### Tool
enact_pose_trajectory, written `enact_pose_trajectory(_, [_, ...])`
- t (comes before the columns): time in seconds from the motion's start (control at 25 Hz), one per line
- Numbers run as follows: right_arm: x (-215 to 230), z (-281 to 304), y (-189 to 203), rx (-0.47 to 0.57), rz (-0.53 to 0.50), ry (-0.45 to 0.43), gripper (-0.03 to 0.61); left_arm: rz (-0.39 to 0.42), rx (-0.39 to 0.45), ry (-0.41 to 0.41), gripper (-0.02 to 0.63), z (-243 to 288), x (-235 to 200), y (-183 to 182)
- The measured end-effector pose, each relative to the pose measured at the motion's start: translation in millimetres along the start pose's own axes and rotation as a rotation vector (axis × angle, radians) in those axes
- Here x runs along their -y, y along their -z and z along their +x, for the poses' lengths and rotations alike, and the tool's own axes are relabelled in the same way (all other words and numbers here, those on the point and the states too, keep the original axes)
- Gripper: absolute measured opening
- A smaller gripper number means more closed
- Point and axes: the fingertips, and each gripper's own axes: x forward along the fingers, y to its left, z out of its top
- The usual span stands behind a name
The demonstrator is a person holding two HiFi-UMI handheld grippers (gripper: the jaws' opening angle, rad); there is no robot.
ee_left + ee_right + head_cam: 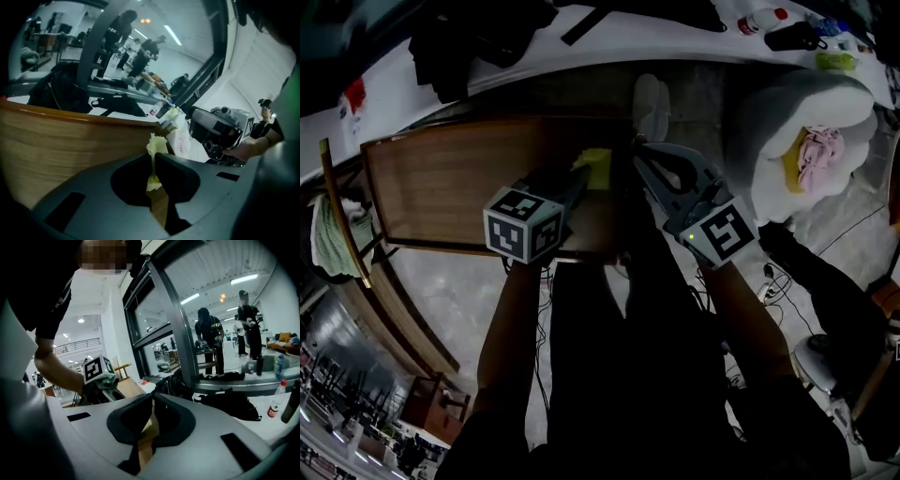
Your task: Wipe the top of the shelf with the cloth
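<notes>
My left tongs (584, 176) pinch the cloth (595, 167) at the shelf's (441, 187) far right corner, right tongs (152, 399) clenched empty; most wiping seemingly remains.

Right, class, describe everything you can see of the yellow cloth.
The cloth is small, pale yellow, soft and crumpled. The left tongs are shut on it: a thin fold runs between the jaws, a tuft bunches up beyond their tips and a scrap hangs behind them. In the head view it sits low over the wooden shelf, towards its right end. Whether it touches the wood cannot be told.
</notes>
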Motion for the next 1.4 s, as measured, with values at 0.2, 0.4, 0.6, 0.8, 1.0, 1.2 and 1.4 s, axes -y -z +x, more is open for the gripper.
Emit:
enact_pose_trajectory(0.2, [-6, -12, 7, -0.007, 0.008, -0.046, 0.026, 0.041, -0.046, -0.064, 0.032, 23, 10, 7])
enact_pose_trajectory(0.4, [-16, -12, 8, -0.021, 0.007, -0.084, 0.026, 0.064, -0.068, -0.08, 0.032, 25, 6, 7])
enact_pose_trajectory(0.6, [-30, 0, 8, -0.034, 0.005, -0.118, 0.026, 0.155, -0.092, -0.135, 0.032, 17, -2, 9])
enact_pose_trajectory(0.8, [-43, 18, 6, -0.044, 0.01, -0.127, 0.026, 0.163, -0.098, -0.178, 0.032, -8, -34, 13])
enact_pose_trajectory(1.0, [-58, 38, 4, -0.048, 0.003, -0.133, 0.026, 0.174, -0.103, -0.209, 0.032, -38, -71, 17])
enact_pose_trajectory(1.2, [-76, 66, 3, -0.058, -0.006, -0.15, 0.026, 0.162, -0.098, -0.249, 0.032, -71, -113, 19])
enact_pose_trajectory(1.4, [-92, 97, -7, -0.042, -0.009, -0.164, 0.026, 0.131, -0.075, -0.291, 0.032, -105, -153, 20])
